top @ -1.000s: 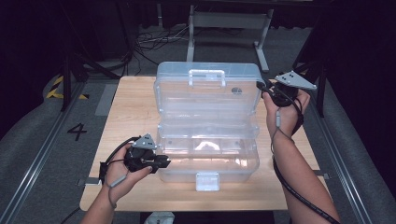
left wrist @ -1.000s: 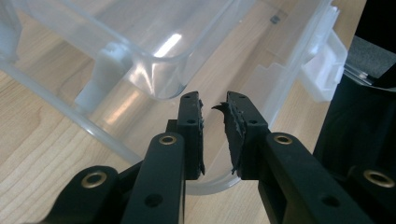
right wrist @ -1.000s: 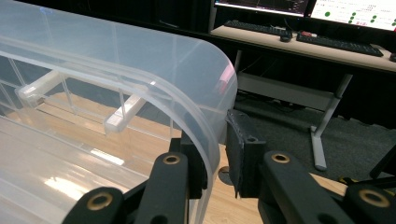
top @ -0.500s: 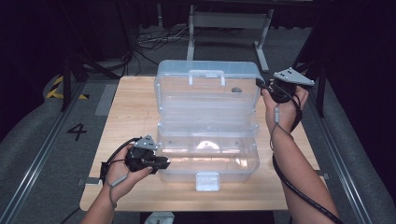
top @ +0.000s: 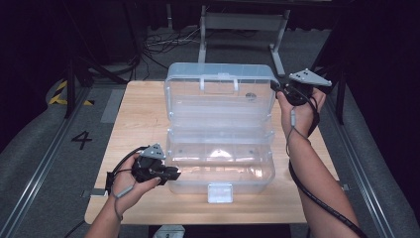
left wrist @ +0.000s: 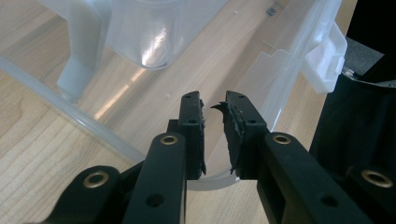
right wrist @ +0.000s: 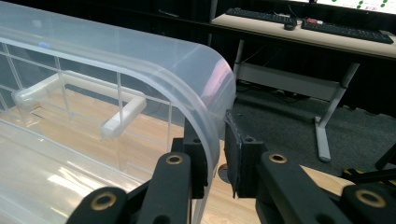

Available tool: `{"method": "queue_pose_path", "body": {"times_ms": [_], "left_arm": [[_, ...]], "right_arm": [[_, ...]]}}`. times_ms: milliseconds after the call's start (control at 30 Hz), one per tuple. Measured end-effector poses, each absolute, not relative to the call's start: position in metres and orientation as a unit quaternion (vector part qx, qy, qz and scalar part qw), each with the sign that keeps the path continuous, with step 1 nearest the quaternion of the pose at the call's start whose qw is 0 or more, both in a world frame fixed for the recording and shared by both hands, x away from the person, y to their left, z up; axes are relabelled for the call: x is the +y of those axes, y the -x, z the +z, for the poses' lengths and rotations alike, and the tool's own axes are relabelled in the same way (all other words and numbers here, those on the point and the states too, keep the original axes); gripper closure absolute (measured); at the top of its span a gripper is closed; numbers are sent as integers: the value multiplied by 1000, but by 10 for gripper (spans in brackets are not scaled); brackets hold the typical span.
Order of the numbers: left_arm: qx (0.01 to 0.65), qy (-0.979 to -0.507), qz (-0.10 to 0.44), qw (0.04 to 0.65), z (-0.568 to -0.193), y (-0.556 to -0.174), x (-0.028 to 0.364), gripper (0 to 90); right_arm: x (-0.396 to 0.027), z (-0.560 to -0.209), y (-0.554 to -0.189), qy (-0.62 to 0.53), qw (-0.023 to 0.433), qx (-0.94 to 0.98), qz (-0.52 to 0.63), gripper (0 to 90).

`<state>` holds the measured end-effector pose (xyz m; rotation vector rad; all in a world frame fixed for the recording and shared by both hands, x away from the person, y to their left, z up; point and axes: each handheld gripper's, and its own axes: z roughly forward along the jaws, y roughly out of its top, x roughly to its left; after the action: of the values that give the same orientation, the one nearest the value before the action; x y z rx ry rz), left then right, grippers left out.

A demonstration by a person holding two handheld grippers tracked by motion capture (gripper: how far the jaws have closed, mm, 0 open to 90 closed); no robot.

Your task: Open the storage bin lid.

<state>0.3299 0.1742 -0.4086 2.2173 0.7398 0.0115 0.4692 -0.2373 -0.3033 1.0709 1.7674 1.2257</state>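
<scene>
Clear-plastic box (top: 220,163) | my left gripper (top: 171,173) pinches its base wall, right gripper (top: 277,89) pinches lid (top: 220,94) corner | risk: slick wall slips between pads, lid drops.

hidden: clear box (top: 220,168) wall edge runs between left tool (left wrist: 214,135) jaws, contact unclear | cut off: box lid (right wrist: 140,70) at left edge in right tool view | too small: dark speck on lid (top: 251,97)

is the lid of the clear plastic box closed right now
No, in the high view the lid stands raised behind the base, the right gripper at its upper corner and the left gripper at the base's rim.
</scene>
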Motion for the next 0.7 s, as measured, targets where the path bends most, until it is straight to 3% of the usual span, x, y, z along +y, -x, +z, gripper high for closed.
{"method": "queue_pose_path", "body": {"times_ms": [367,700], "left_arm": [[272,-859,-27,433,-405,-328,183,739],[256,-870,-36,420,-408,-325,175,718]], "right_arm": [[-238,-305,-478,-420,355,684,479,806],[-237,-305,-484,-425,352,684,477,812]]}}
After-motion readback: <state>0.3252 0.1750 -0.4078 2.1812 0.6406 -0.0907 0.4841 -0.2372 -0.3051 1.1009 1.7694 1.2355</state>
